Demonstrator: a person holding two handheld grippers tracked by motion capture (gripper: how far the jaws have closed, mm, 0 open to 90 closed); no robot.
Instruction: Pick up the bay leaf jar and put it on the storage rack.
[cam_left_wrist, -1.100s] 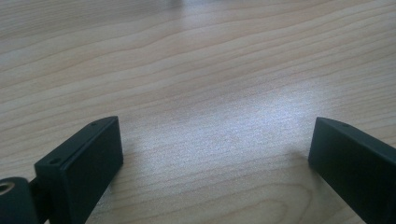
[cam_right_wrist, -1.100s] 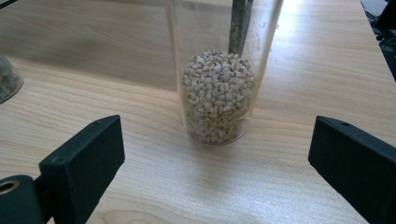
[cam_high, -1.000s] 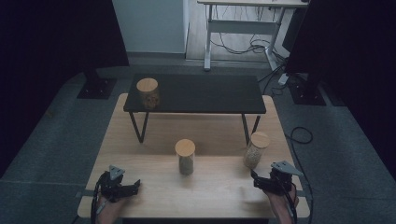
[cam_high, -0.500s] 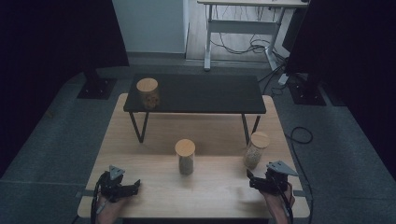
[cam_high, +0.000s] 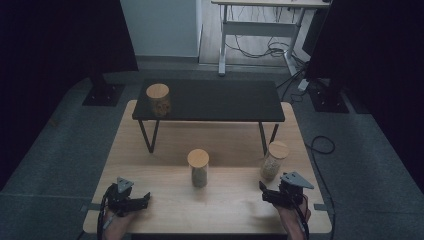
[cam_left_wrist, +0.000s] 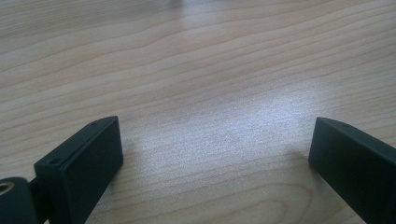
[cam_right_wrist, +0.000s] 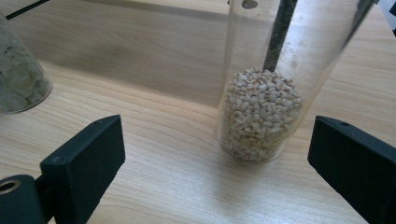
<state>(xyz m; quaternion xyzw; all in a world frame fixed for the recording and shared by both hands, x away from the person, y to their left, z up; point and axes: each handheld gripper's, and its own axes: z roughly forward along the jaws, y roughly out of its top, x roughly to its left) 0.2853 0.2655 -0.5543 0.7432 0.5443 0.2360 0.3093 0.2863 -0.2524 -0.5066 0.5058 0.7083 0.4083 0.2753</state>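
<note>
Three clear jars with wooden lids are in the high view. One jar (cam_high: 158, 99) stands on the black low table (cam_high: 215, 100) at its left end. A second jar (cam_high: 198, 167) stands mid-table on the wooden tabletop (cam_high: 225, 145). A third jar (cam_high: 274, 160), part full of pale grains (cam_right_wrist: 259, 116), stands at the right, just ahead of my right gripper (cam_high: 263, 191). That gripper is open, with the jar ahead of its jaws and towards the right one. My left gripper (cam_high: 145, 199) is open over bare wood at the near left.
The black low table spans the back half of the wooden top on thin legs (cam_high: 146, 136). Another jar's base (cam_right_wrist: 21, 79) shows at the left of the right gripper view. A black cable (cam_high: 320, 145) lies on the floor at the right.
My right gripper has shifted a little to the left and forward, closer to the grain jar. The left gripper and the jars have stayed put.
</note>
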